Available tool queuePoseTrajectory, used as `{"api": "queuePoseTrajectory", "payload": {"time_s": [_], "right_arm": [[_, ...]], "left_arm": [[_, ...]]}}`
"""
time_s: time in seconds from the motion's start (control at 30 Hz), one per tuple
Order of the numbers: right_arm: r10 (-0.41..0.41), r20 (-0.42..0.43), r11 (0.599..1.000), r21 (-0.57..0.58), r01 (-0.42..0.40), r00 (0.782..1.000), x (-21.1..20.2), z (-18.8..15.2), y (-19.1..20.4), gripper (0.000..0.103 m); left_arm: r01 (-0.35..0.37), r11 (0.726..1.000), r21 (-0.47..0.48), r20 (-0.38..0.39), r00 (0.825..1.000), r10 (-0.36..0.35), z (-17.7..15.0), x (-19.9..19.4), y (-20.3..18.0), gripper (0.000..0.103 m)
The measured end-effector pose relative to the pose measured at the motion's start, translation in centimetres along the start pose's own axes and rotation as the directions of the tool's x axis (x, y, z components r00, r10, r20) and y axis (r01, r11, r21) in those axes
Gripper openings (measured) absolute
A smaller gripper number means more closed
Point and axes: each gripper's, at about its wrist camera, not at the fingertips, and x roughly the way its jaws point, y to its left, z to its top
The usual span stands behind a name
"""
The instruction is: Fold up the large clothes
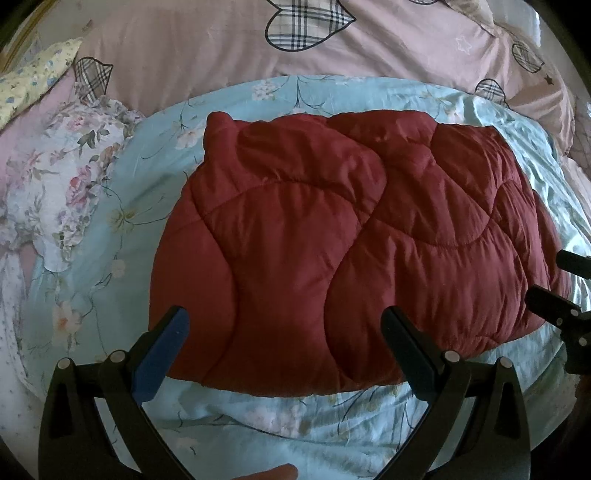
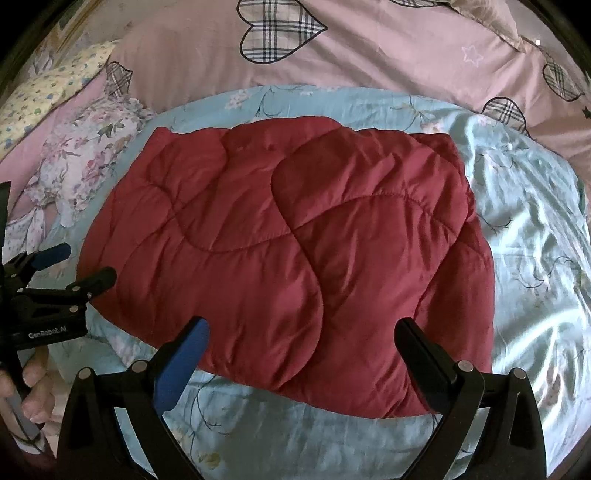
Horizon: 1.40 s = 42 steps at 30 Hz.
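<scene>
Left wrist fisheye — red quilted garment (image 1: pixel 354 236) on floral blue sheet (image 1: pixel 280 421).

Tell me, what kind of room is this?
Most likely a bedroom, with the work done on a bed. A folded red quilted garment lies on a light blue floral sheet, with a pink duvet with plaid hearts and a floral pillow behind it.

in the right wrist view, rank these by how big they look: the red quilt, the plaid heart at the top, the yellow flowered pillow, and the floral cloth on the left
1. red quilt
2. floral cloth
3. plaid heart and yellow pillow: they look alike, and fisheye edge distortion makes ranking them unsure.
</scene>
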Motion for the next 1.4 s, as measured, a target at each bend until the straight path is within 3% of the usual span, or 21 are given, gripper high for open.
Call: {"api": "queuePoseTrajectory", "payload": {"time_s": [1.4], "right_arm": [[0.009,0.013,1.0,0.019,-0.01,1.0,-0.2,0.93,-0.3,0.101]], "left_arm": [[-0.002,1.0,0.0,0.013,1.0,0.002,0.54,-0.03,-0.34,0.103]]}}
